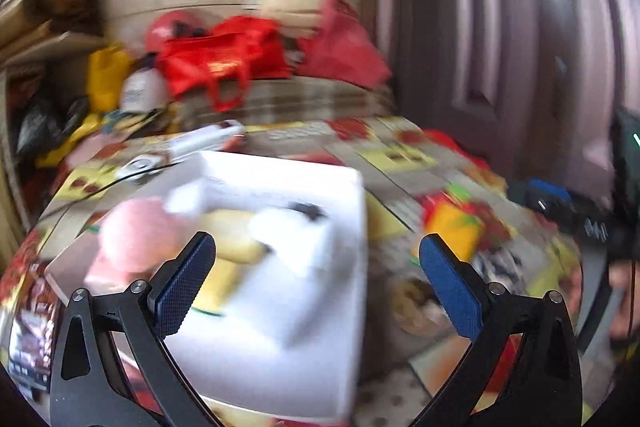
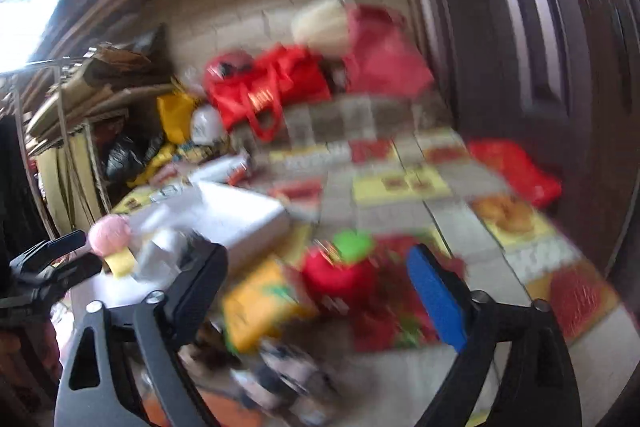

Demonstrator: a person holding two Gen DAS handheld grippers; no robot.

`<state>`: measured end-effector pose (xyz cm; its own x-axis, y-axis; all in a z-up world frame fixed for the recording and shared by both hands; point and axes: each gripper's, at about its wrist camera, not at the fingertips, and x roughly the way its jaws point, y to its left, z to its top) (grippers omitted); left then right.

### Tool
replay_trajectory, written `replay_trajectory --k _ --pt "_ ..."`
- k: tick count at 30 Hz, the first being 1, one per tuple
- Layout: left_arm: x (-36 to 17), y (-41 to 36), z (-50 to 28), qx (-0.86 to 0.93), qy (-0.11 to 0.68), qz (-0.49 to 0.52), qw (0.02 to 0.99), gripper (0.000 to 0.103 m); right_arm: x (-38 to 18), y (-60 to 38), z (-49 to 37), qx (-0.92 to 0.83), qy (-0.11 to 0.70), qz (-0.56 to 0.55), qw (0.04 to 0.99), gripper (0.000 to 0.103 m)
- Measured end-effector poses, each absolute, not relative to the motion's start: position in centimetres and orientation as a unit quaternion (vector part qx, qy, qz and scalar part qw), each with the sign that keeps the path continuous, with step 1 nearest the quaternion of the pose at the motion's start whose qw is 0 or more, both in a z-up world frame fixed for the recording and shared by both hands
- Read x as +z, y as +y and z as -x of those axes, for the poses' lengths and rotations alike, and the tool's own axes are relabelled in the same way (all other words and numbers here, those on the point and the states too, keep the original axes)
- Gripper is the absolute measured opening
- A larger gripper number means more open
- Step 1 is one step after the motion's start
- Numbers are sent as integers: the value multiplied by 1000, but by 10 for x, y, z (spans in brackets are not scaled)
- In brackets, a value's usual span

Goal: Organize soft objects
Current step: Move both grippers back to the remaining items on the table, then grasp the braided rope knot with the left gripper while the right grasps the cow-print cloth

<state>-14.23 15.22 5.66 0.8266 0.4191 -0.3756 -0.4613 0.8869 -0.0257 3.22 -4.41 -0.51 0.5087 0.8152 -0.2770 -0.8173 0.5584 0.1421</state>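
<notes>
Both views are blurred. A white box [image 1: 272,367] sits on a patterned tablecloth [image 1: 404,147] and holds a pink plush [image 1: 136,235], a yellow soft piece [image 1: 236,235] and a white plush [image 1: 288,227]. My left gripper [image 1: 316,243] hangs open over the box's near side with nothing between its pads. To the right of the box [image 2: 248,223] lie a red plush with a green top [image 2: 340,271] and a yellow-orange soft toy [image 2: 264,303]. My right gripper [image 2: 316,255] is open just above them, its pads touching neither. The left gripper [image 2: 52,259] shows at this view's left edge.
Red bags [image 1: 224,63], a pink bag [image 1: 344,47] and a cream plush [image 1: 292,3] are piled at the back against a tiled wall. A dark door [image 2: 520,27] stands on the right, with a red bag [image 2: 516,167] near it. Cardboard shelves [image 2: 80,99] fill the left.
</notes>
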Motion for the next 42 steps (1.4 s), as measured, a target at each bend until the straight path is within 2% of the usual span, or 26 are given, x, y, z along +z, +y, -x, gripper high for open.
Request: replay_trajectory --k 1,6,10,12,13,15,16,18,20,27,33,39,40,41,42 --pt "57 145 140 220 181 47 957 103 -7 -47 -38 471 177 9 864 103" --pt "55 124 125 140 209 45 967 103 -22 -43 -27 517 234 94 818 103" --pt "49 108 102 106 260 23 960 103 -32 -29 -12 527 254 154 796 103" --pt "41 106 88 102 297 23 949 102 -38 -15 -12 521 269 181 790 98" --pt "38 107 84 111 311 25 944 101 -42 -9 -14 516 278 190 788 90" --pt "34 110 75 117 330 34 936 101 -52 2 -20 516 311 205 771 57" --pt "35 109 75 116 327 35 937 101 -54 3 -22 517 317 206 768 49" --pt "32 105 69 112 340 29 933 100 -52 -3 -22 519 310 202 771 43" --pt "30 101 67 113 345 18 932 95 -52 -16 -31 512 315 181 778 42" --pt "27 94 48 105 353 9 930 95 -56 -59 -79 489 370 46 789 42" --pt "9 105 18 121 415 22 902 95 -52 -54 -71 490 362 60 790 43" --pt "9 79 32 78 415 2 906 95 -52 -55 -78 493 365 52 788 43" --pt "10 80 34 84 411 4 908 88 -51 -54 -78 493 365 54 788 43" --pt "10 83 35 88 410 12 908 73 -51 -53 -77 493 363 57 788 43" --pt "9 88 33 92 413 20 906 69 -51 -52 -76 493 362 60 789 43"
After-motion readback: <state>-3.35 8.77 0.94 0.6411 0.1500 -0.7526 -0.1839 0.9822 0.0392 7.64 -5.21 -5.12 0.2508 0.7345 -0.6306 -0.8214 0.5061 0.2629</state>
